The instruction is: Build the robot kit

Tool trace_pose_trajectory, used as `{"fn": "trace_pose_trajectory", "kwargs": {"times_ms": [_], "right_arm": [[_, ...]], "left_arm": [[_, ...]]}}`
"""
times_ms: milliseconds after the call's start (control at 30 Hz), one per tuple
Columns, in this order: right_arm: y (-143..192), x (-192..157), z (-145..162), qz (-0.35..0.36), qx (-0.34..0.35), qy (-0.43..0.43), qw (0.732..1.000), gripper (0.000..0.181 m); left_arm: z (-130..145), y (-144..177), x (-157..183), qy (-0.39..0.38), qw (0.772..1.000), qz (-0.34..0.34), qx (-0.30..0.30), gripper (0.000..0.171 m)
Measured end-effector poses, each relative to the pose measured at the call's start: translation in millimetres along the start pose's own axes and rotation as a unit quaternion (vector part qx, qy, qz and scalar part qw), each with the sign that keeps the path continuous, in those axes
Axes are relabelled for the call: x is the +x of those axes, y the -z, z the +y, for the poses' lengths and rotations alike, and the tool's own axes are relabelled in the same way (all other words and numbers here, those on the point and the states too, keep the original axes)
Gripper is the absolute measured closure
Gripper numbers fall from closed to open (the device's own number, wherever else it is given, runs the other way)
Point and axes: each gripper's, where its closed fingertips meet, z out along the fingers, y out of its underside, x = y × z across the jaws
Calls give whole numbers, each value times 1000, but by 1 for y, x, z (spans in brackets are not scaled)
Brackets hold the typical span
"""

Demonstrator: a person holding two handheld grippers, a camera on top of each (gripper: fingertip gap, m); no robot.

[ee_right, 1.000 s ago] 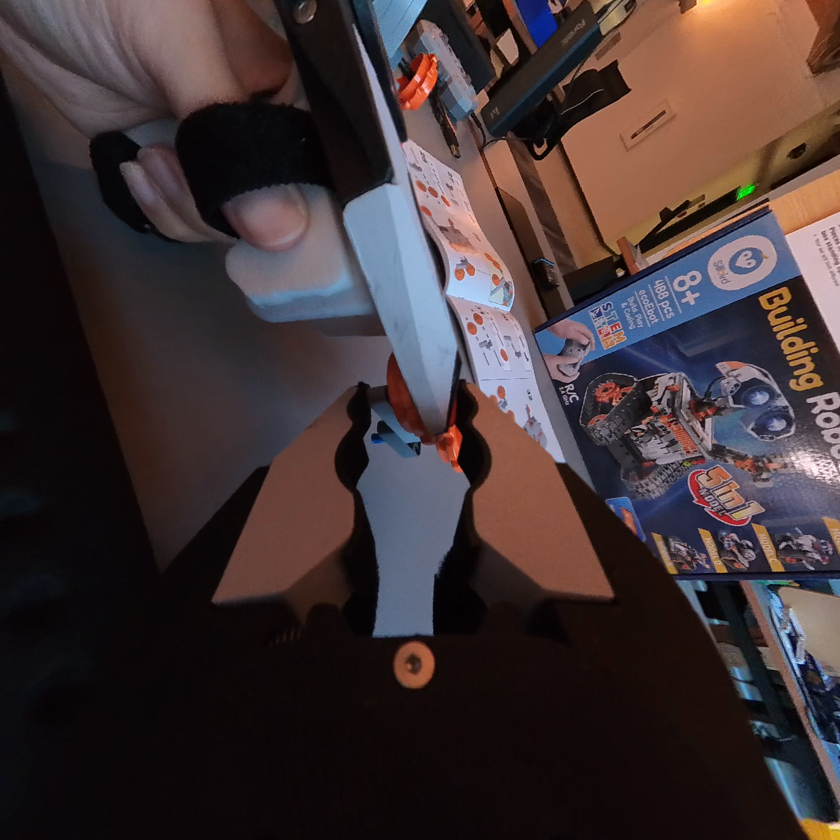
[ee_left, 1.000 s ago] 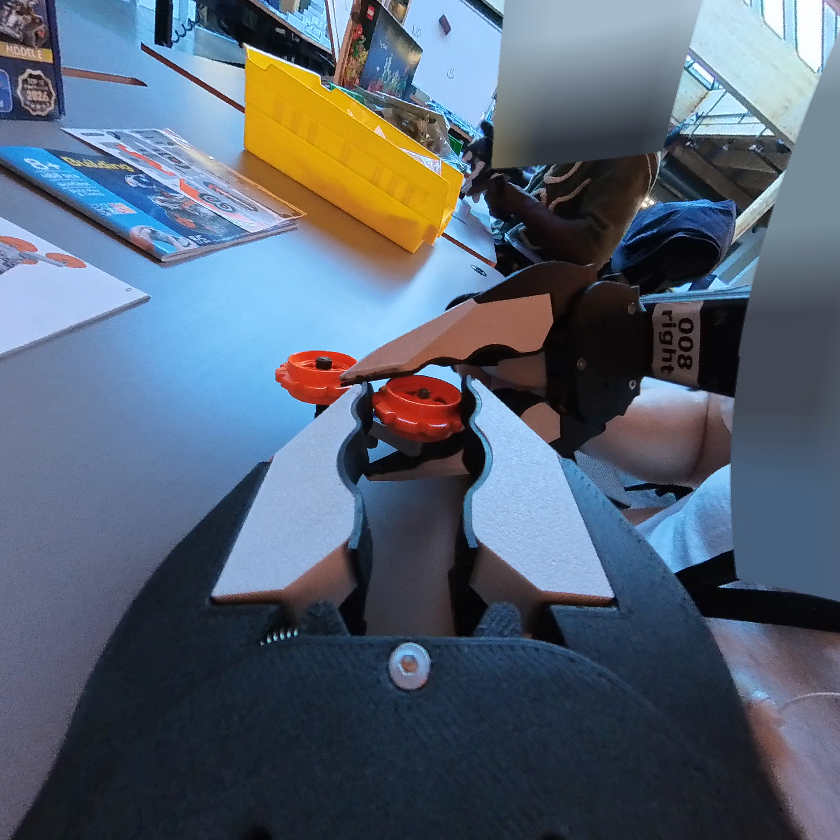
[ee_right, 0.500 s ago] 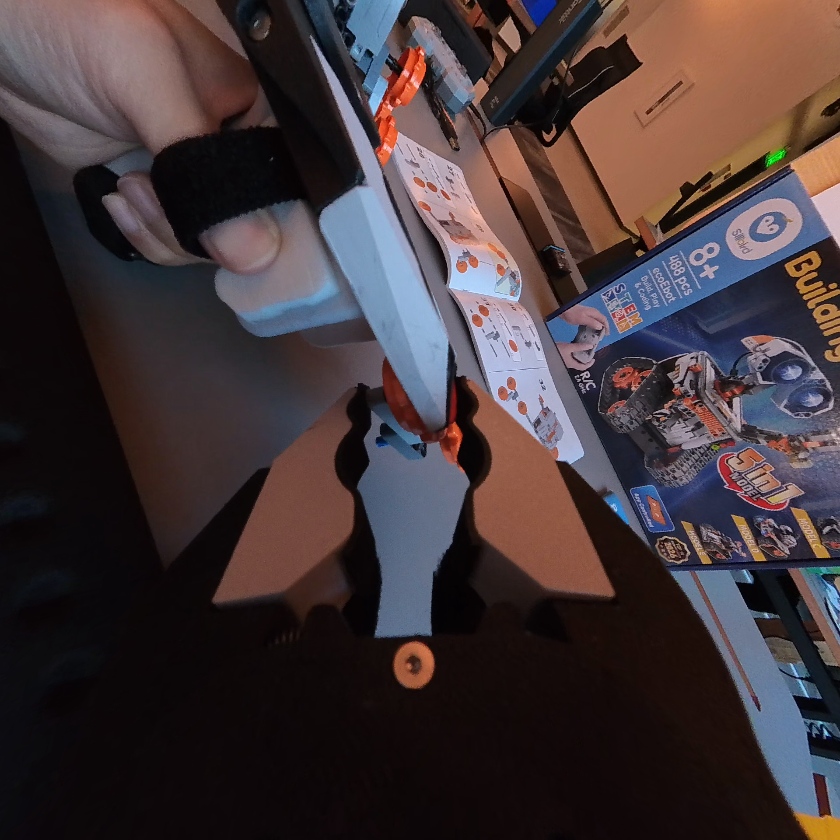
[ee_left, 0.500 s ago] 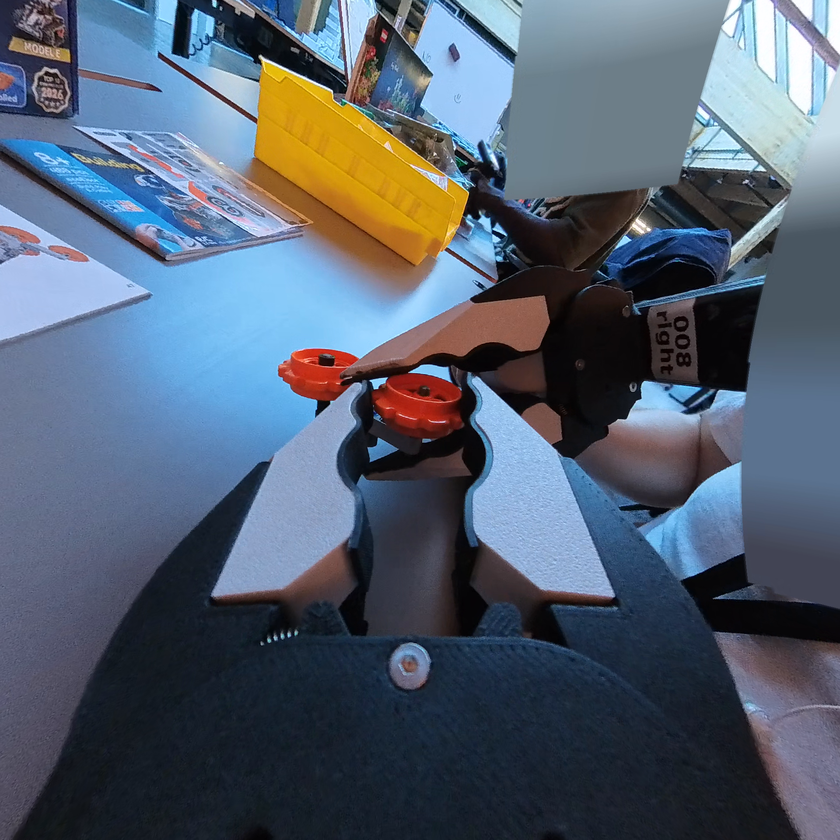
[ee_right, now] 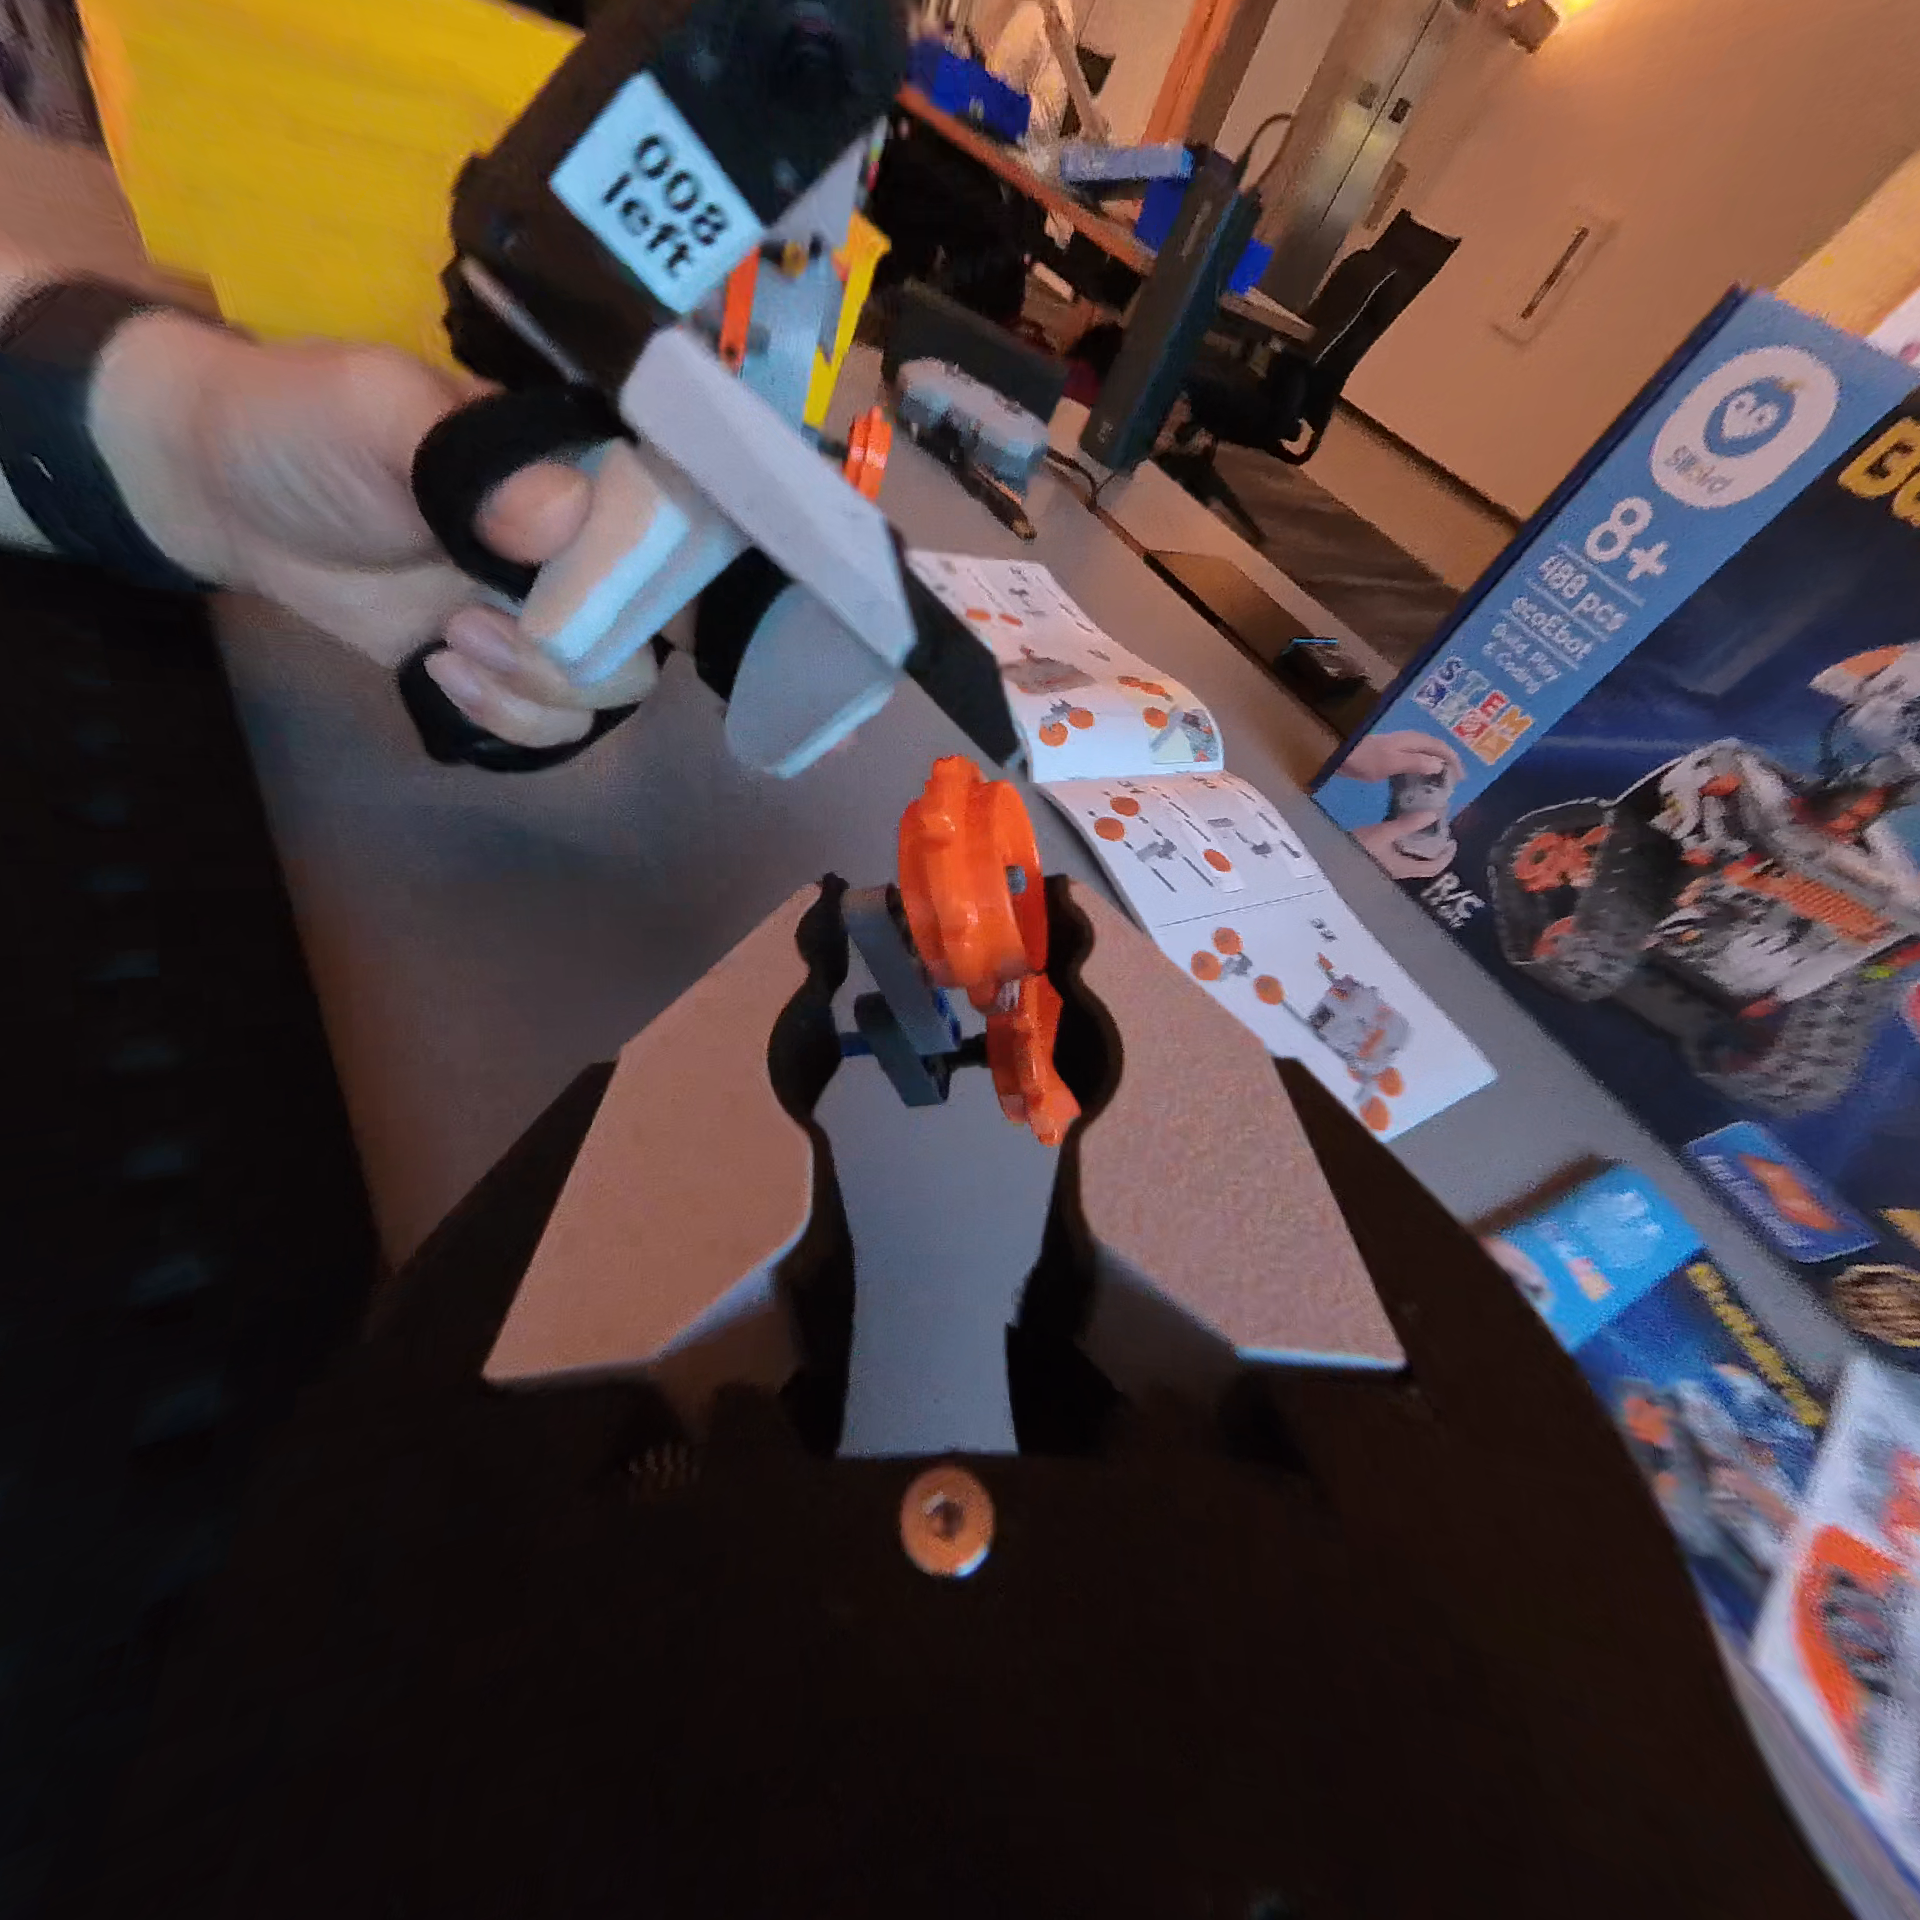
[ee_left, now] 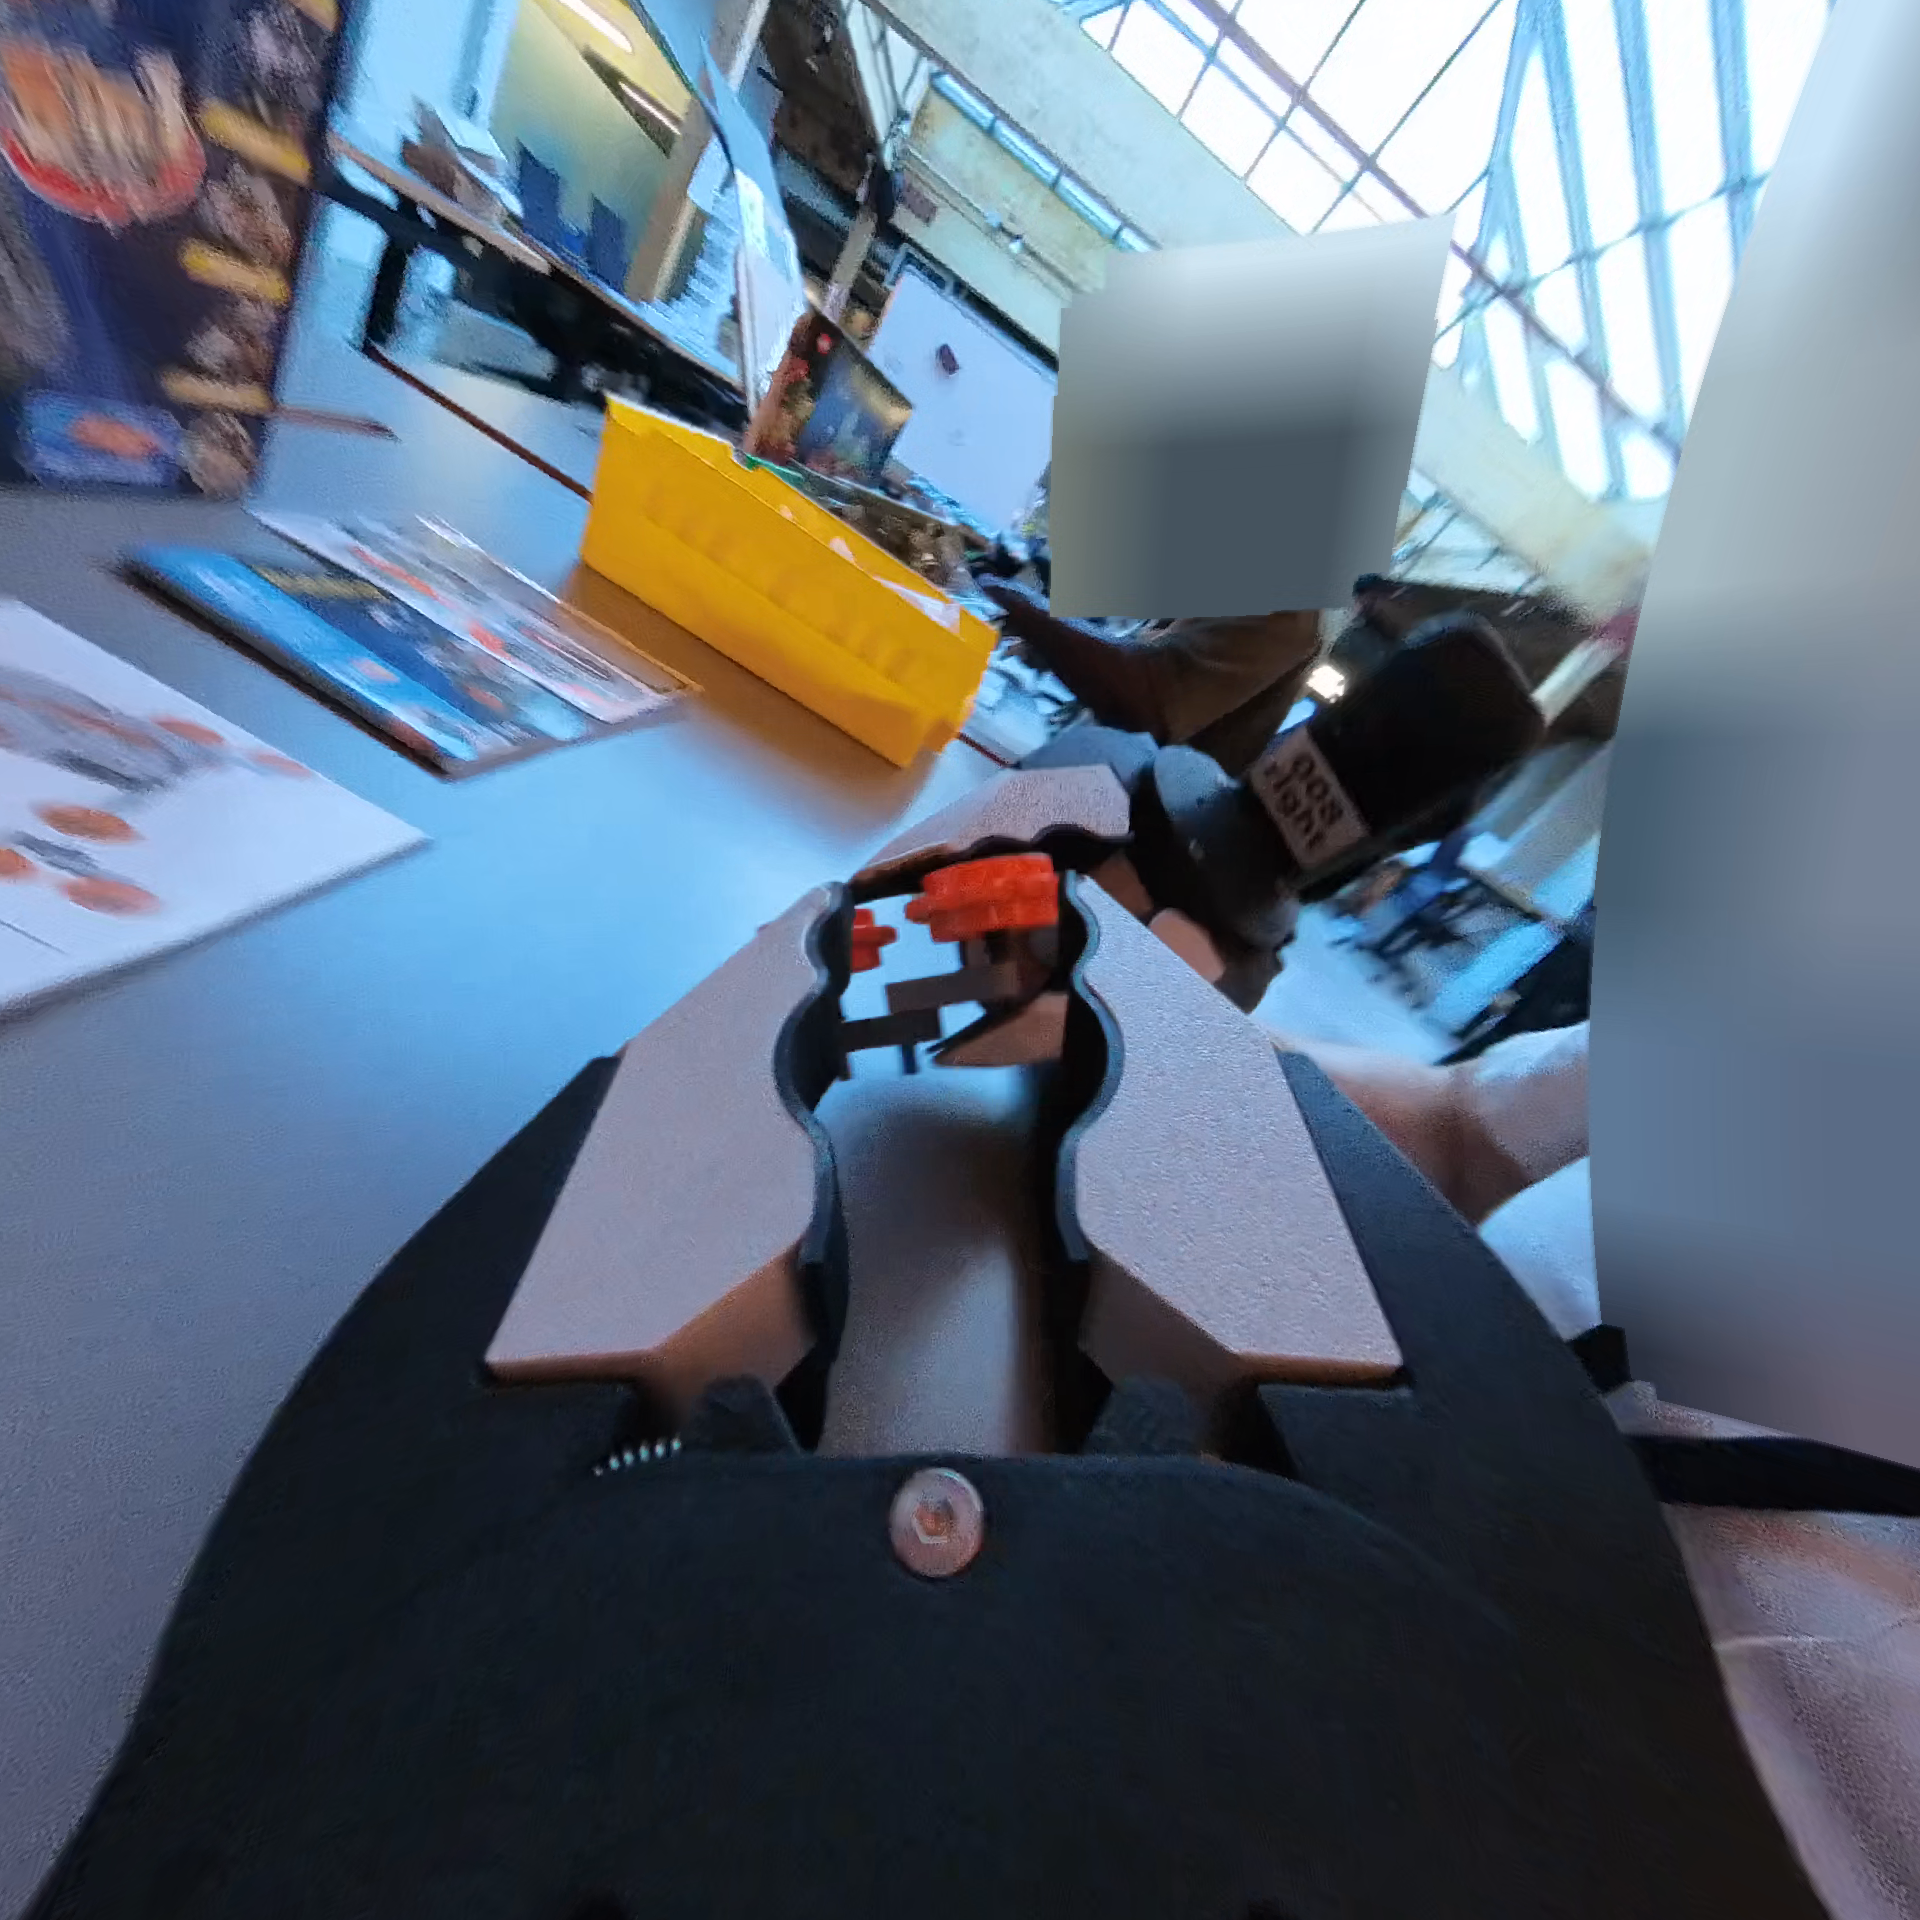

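Your left gripper (ee_right: 894,717) hangs above the grey table (ee_right: 499,935), empty, jaws narrowly parted. Just right of it, your right gripper (ee_right: 940,935) pinches a small toy piece (ee_right: 966,935) with orange wheels, beside the open booklet (ee_right: 1195,831).

Each matte black plastic claw (ee_left: 951,935) (ee_right: 940,997) carries two tan, grainy finger plates with scalloped black inner edges, a silver screw at the hinge, a white lettered sticker; black finger straps.
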Motion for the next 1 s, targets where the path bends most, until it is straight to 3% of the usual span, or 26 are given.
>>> {"fn": "trace_pose_trajectory", "kwargs": {"times_ms": [167, 267, 400, 467, 567, 700, 767, 867, 1000], "right_arm": [[4, -2, -6, -62, 40, -108, 991, 143], [6, 0, -9, -67, 54, -126, 988, 143], [4, -21, -12, -134, 56, -142, 979, 143], [1, -32, -9, -163, 41, -142, 975, 143], [-2, -41, -7, -186, 32, -138, 972, 142], [-7, -51, 4, -214, 0, -142, 966, 144], [-10, -43, 7, -194, -3, -148, 970, 140], [-9, -22, 7, -139, 8, -154, 978, 128], [-1, 2, 2, -70, 37, -165, 983, 130]], "left_arm": [[3, 5, 5, -96, 994, -30, -48, 150], [12, -1, 12, -58, 996, -12, -68, 158], [14, -5, 10, 14, 998, 1, -59, 144], [9, -4, 15, -43, 998, -1, -51, 143], [22, -6, 22, -153, 984, -9, -95, 146], [34, -7, 15, -187, 972, -39, -134, 160], [32, -7, 10, -203, 969, -63, -127, 164], [23, -6, 1, -161, 978, -94, -96, 164], [12, 3, -19, -132, 978, -148, -69, 164]]}}
